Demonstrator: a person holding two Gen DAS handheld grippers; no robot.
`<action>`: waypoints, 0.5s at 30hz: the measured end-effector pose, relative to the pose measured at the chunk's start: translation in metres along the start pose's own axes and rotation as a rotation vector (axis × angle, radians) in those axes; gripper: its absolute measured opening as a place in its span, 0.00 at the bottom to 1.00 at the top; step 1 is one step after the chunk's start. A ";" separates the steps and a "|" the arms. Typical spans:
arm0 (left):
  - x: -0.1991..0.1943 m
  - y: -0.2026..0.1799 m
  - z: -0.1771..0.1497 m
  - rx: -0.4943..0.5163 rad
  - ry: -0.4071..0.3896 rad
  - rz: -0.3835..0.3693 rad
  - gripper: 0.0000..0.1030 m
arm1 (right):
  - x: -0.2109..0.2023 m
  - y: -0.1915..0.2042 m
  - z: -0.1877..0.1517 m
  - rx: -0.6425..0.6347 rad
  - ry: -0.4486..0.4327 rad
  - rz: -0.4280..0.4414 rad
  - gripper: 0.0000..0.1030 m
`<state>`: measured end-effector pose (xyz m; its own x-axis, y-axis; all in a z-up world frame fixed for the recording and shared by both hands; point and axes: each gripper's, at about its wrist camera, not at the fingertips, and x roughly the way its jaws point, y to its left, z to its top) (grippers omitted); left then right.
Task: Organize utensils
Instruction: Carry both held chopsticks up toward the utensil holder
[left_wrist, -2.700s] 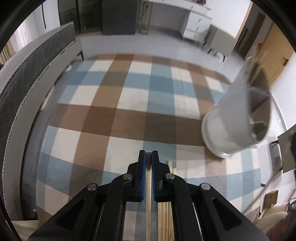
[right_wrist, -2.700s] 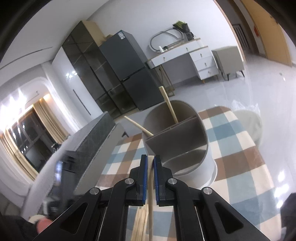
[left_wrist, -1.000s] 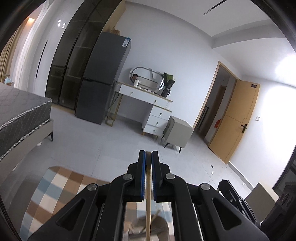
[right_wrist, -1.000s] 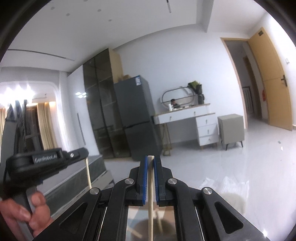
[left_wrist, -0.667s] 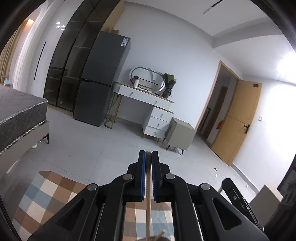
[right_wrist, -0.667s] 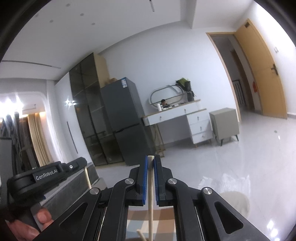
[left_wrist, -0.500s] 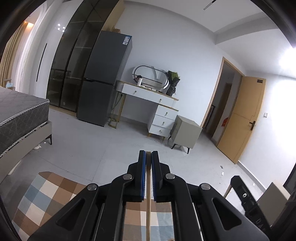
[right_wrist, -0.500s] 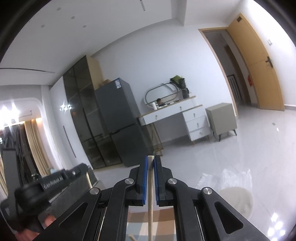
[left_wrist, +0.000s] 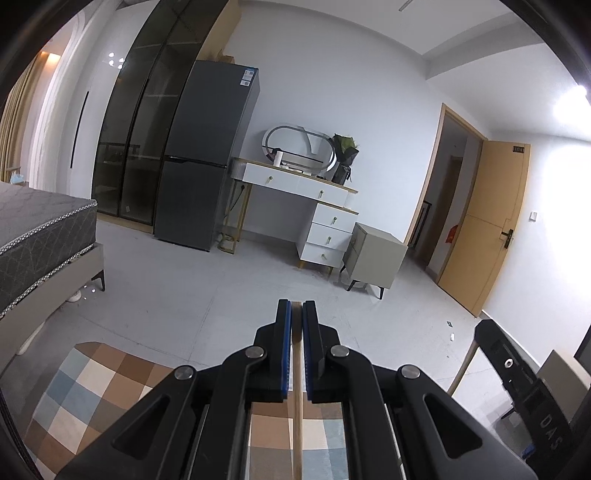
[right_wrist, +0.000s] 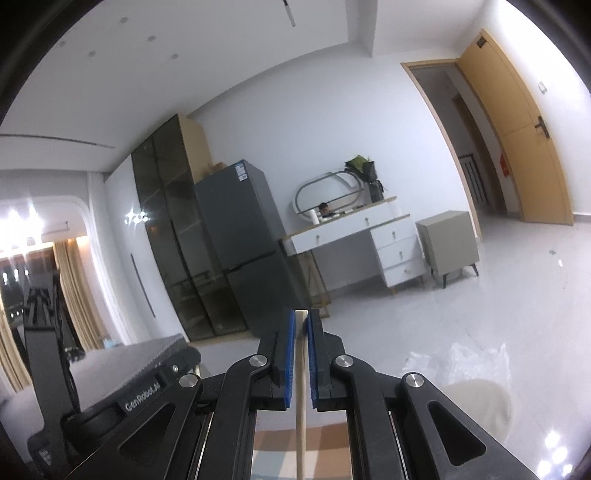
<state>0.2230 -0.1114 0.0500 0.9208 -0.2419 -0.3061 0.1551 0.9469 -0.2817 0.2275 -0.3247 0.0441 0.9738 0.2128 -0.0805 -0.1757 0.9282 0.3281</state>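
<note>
the left gripper (left_wrist: 296, 314) is closed on a thin wooden chopstick (left_wrist: 297, 421), the stick pinched between the blue pads (left_wrist: 283, 350) and running straight down out of the bottom of the left wrist view, over a checkered rug (left_wrist: 92, 387) of brown, blue and cream squares. the right gripper (right_wrist: 302, 325) is likewise clamped on its own pale wooden stick (right_wrist: 300, 417), whose squared top end sits level with the tips of its blue pads (right_wrist: 290, 354) and whose lower part drops out of the frame above a strip of the same rug (right_wrist: 273, 443). both cameras look out level across the room, so the lower ends of the sticks are out of sight. in the left wrist view the other gripper's black body shows at the right edge with a light stick beside it. in the right wrist view the other gripper's black body fills the lower left. ahead stand a dark grey fridge (left_wrist: 207, 162), a white dresser (left_wrist: 314, 206) with an oval mirror (left_wrist: 295, 147), a grey nightstand (left_wrist: 375, 258) and a yellow door (left_wrist: 487, 225). a bed (left_wrist: 40, 229) with a grey mattress sits at the left, on a pale tiled floor (left_wrist: 221, 295).
</note>
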 end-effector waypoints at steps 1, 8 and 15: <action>-0.002 -0.001 -0.001 0.005 -0.008 0.003 0.01 | 0.000 0.000 -0.003 -0.003 0.004 -0.002 0.06; -0.006 -0.004 0.003 0.018 -0.011 -0.006 0.02 | -0.001 0.002 -0.015 -0.048 0.042 0.014 0.06; -0.021 -0.001 0.008 0.049 -0.029 -0.014 0.02 | -0.014 0.006 -0.029 -0.079 0.097 0.044 0.06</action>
<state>0.2067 -0.1058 0.0634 0.9281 -0.2501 -0.2758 0.1852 0.9528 -0.2407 0.2091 -0.3135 0.0202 0.9470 0.2790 -0.1592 -0.2328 0.9376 0.2582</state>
